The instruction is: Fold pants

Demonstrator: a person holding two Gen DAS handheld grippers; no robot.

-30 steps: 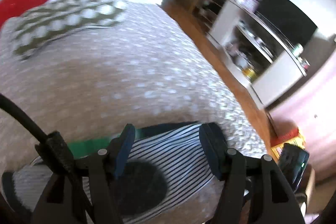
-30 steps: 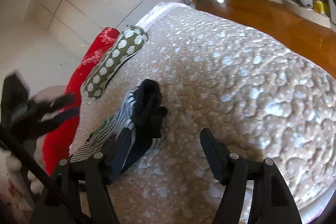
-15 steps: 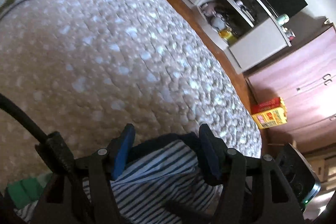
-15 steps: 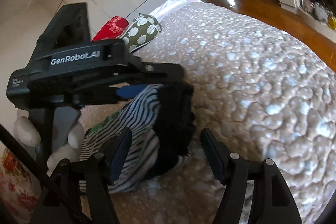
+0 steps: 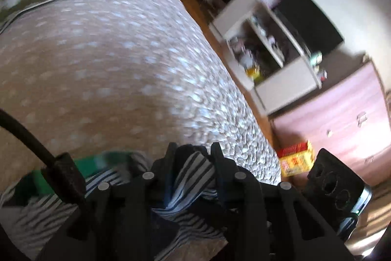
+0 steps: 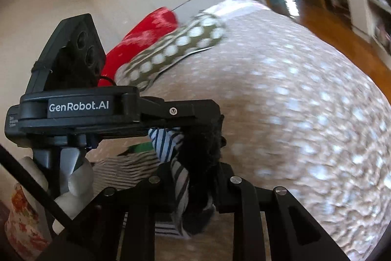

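I observe both my left gripper (image 5: 193, 158) and right gripper (image 6: 195, 175) clamped on the striped pants (image 5: 190, 173), bunched at the near edge of the spotted bedspread (image 5: 110, 70).

Bedroom surroundings: bed, pillows, shelving, floor

A beige white-dotted bedspread (image 5: 117, 70) covers the bed; an olive polka-dot pillow (image 6: 176, 50) lies at its far end, touching a red pillow (image 6: 144, 33). Beyond the wooden floor (image 6: 325, 26) stands a cluttered white shelf unit (image 5: 273, 45), a yellow-red box (image 5: 297, 159) nearby.
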